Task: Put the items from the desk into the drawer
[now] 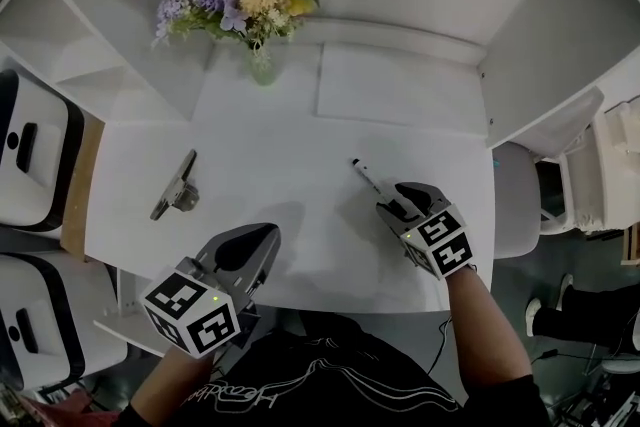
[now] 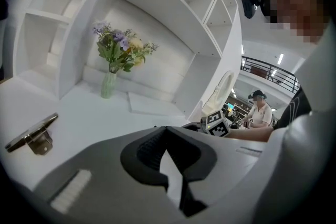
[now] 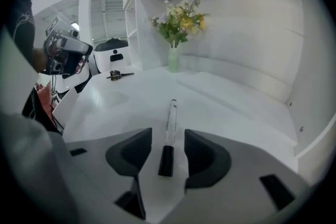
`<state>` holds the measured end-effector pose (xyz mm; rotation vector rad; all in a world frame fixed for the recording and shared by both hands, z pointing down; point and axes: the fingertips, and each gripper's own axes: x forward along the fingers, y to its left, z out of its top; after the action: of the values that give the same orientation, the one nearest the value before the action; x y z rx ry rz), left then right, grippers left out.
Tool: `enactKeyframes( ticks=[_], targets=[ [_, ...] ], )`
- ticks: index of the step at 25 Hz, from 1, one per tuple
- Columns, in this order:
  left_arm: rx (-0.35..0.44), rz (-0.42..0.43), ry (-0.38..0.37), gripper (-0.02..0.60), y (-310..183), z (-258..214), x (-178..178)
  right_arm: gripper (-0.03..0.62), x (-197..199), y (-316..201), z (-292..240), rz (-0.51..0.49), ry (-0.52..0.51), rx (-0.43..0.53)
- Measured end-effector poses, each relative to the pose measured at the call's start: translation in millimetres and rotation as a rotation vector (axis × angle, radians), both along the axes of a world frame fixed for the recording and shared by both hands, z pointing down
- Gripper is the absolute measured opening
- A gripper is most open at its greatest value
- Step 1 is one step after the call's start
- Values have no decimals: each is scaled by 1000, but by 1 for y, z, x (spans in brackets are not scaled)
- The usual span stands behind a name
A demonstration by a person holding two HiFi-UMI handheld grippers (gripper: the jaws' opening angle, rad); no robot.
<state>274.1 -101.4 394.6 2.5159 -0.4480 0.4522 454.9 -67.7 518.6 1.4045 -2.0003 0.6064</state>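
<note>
A black-and-white marker pen [image 1: 368, 177] lies on the white desk [image 1: 280, 155], its capped end toward me. My right gripper [image 1: 398, 203] stands open just over it. In the right gripper view the pen [image 3: 169, 128] lies between the two pads with a gap on each side. A metal clip-like piece [image 1: 176, 187] lies at the desk's left, also seen in the left gripper view [image 2: 32, 135]. My left gripper [image 1: 255, 240] hovers at the desk's front edge, shut and empty, its tips meeting [image 2: 166, 131]. A white panel [image 1: 125, 327] juts below the front edge at left, perhaps the drawer.
A glass vase of flowers [image 1: 262, 65] stands at the back of the desk, with a flat white board [image 1: 400, 85] to its right. White shelf walls enclose the back and sides. White-and-black units [image 1: 30, 145] stand left of the desk, a chair [image 1: 515, 200] at right.
</note>
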Motion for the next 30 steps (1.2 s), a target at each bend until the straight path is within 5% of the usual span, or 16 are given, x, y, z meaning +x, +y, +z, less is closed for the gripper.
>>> enactKeyframes(
  ticks=[17, 30],
  targets=[
    [-14, -41, -14, 9, -9, 10, -7, 91, -4, 0, 16, -22, 1, -63],
    [5, 31, -36, 9, 0, 6, 10, 75, 5, -2, 17, 53, -53, -81]
  ],
)
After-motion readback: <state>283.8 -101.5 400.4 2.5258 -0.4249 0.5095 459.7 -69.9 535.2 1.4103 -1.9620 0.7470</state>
